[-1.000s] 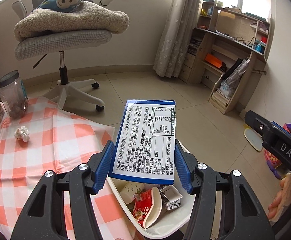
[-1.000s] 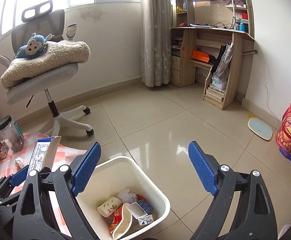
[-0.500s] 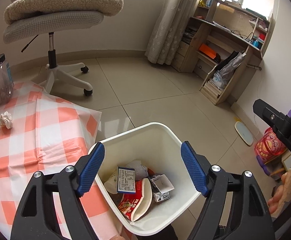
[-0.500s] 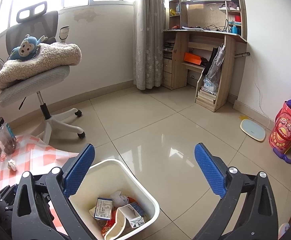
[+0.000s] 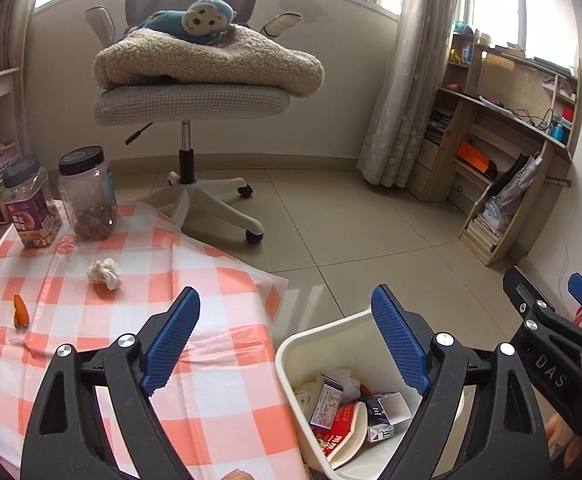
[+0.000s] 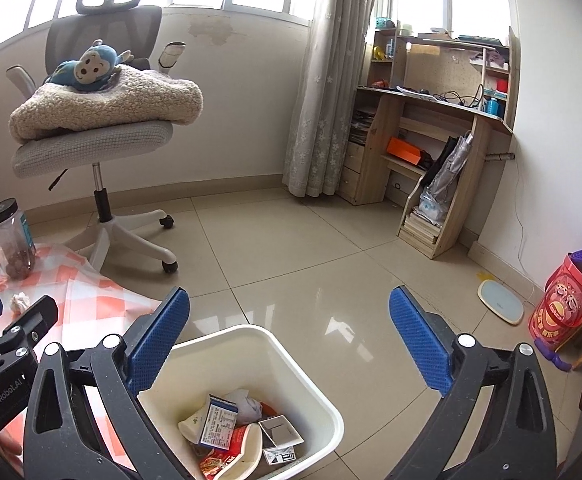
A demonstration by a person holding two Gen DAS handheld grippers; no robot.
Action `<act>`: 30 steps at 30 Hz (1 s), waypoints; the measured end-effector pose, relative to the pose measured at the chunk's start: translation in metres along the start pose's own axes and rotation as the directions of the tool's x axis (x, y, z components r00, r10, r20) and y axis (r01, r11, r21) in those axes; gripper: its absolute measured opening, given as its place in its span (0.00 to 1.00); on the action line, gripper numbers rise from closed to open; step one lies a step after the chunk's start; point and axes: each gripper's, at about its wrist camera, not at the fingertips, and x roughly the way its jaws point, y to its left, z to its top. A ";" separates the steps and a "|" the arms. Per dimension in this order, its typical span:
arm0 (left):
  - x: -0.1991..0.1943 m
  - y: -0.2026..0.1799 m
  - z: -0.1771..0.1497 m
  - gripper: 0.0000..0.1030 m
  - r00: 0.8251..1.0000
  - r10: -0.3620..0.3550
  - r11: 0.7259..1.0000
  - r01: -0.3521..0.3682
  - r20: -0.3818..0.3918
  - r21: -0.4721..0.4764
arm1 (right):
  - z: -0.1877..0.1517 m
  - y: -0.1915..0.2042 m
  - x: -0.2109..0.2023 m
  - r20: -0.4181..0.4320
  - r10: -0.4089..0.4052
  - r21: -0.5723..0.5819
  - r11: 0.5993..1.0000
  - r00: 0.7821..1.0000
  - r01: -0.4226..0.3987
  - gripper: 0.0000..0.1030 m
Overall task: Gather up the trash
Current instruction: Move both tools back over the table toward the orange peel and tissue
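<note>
A white trash bin (image 5: 291, 354) (image 6: 323, 396) stands on the floor beside the table and holds several pieces of trash, with a blue-edged box (image 5: 325, 402) (image 6: 217, 420) on top. My left gripper (image 5: 287, 340) is open and empty, over the table edge and the bin. My right gripper (image 6: 289, 336) is open and empty above the bin. A crumpled white tissue (image 5: 105, 274) (image 6: 19, 302) and an orange scrap (image 5: 20, 312) lie on the orange-checked tablecloth (image 5: 91, 320).
Two lidded jars (image 5: 87, 194) (image 5: 31, 202) stand at the table's far left. An office chair (image 5: 191, 96) with a blanket and plush monkey stands behind the table. A wooden desk (image 6: 431, 140), a floor scale (image 6: 499, 306) and a red toy bucket (image 6: 563, 308) are on the right.
My left gripper opened and dropped the blue-edged box into the bin, then swung left toward the table. The right gripper stayed open above the bin.
</note>
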 end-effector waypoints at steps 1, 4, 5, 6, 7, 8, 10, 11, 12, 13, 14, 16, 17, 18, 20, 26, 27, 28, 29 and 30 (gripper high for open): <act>-0.002 0.006 0.001 0.84 1.000 0.020 1.000 -0.019 0.007 -0.007 | 0.001 0.006 -0.002 0.006 0.007 -0.007 1.000 1.000 -0.007 0.93; -0.008 0.024 0.004 0.85 0.997 0.067 0.998 -0.067 0.025 -0.020 | 0.005 0.025 -0.005 0.012 0.035 -0.014 0.999 0.999 -0.035 0.93; -0.009 0.030 0.004 0.85 0.996 0.086 0.996 -0.085 0.029 -0.023 | 0.006 0.031 -0.006 0.012 0.043 -0.017 0.999 0.999 -0.043 0.93; -0.010 0.037 0.004 0.85 0.994 0.102 0.994 -0.101 0.031 -0.030 | 0.007 0.037 -0.006 0.011 0.052 -0.022 0.998 0.999 -0.052 0.93; -0.011 0.045 0.005 0.85 0.993 0.115 0.993 -0.114 0.030 -0.042 | 0.008 0.044 -0.006 0.008 0.061 -0.028 0.998 0.998 -0.061 0.93; -0.011 0.054 0.005 0.85 0.991 0.128 0.990 -0.126 0.026 -0.054 | 0.008 0.051 -0.006 0.004 0.071 -0.034 0.997 0.997 -0.071 0.93; -0.011 0.071 0.004 0.85 0.987 0.161 0.985 -0.159 0.016 -0.069 | 0.010 0.066 -0.005 -0.007 0.093 -0.042 0.995 0.996 -0.093 0.93; -0.010 0.080 0.003 0.85 0.983 0.183 0.980 -0.182 0.011 -0.076 | 0.011 0.074 -0.005 -0.014 0.104 -0.047 0.993 0.995 -0.104 0.93; -0.008 0.091 0.003 0.86 0.979 0.205 0.975 -0.204 0.004 -0.085 | 0.010 0.082 -0.005 -0.022 0.115 -0.053 0.992 0.993 -0.116 0.93; -0.005 0.102 0.002 0.86 0.974 0.228 0.969 -0.227 -0.009 -0.093 | 0.010 0.091 -0.004 -0.031 0.126 -0.060 0.990 0.992 -0.127 0.93; -0.002 0.113 0.001 0.86 0.967 0.253 0.962 -0.254 -0.025 -0.101 | 0.010 0.100 -0.003 -0.039 0.138 -0.066 0.988 0.990 -0.140 0.93; 0.005 0.136 -0.005 0.86 0.951 0.303 0.943 -0.308 -0.057 -0.125 | 0.009 0.119 -0.002 -0.051 0.162 -0.080 0.983 0.985 -0.166 0.93; 0.008 0.148 -0.007 0.86 0.943 0.326 0.933 -0.333 -0.072 -0.136 | 0.008 0.128 -0.002 -0.057 0.174 -0.089 0.980 0.983 -0.179 0.93; 0.012 0.162 -0.009 0.86 0.932 0.351 0.922 -0.361 -0.090 -0.143 | 0.007 0.138 -0.002 -0.063 0.185 -0.097 0.977 0.981 -0.191 0.93; 0.019 0.190 -0.014 0.86 0.908 0.401 0.895 -0.417 -0.123 -0.158 | 0.005 0.158 -0.001 -0.077 0.211 -0.111 0.970 0.975 -0.218 0.93; 0.044 0.281 -0.037 0.86 0.823 0.513 0.803 -0.561 -0.243 -0.202 | -0.004 0.211 0.007 -0.134 0.271 -0.169 0.941 0.953 -0.292 0.93; 0.049 0.296 -0.041 0.86 0.813 0.518 0.793 -0.573 -0.264 -0.207 | -0.006 0.219 0.009 -0.143 0.277 -0.184 0.936 0.950 -0.301 0.93; 0.054 0.309 -0.046 0.85 0.805 0.520 0.785 -0.582 -0.284 -0.213 | -0.009 0.226 0.011 -0.155 0.283 -0.200 0.929 0.947 -0.311 0.93; 0.059 0.322 -0.050 0.86 0.799 0.520 0.777 -0.589 -0.302 -0.220 | -0.013 0.234 0.014 -0.171 0.287 -0.219 0.922 0.943 -0.320 0.93; 0.063 0.331 -0.052 0.85 0.796 0.517 0.771 -0.593 -0.315 -0.232 | -0.016 0.240 0.018 -0.189 0.289 -0.236 0.914 0.939 -0.329 0.93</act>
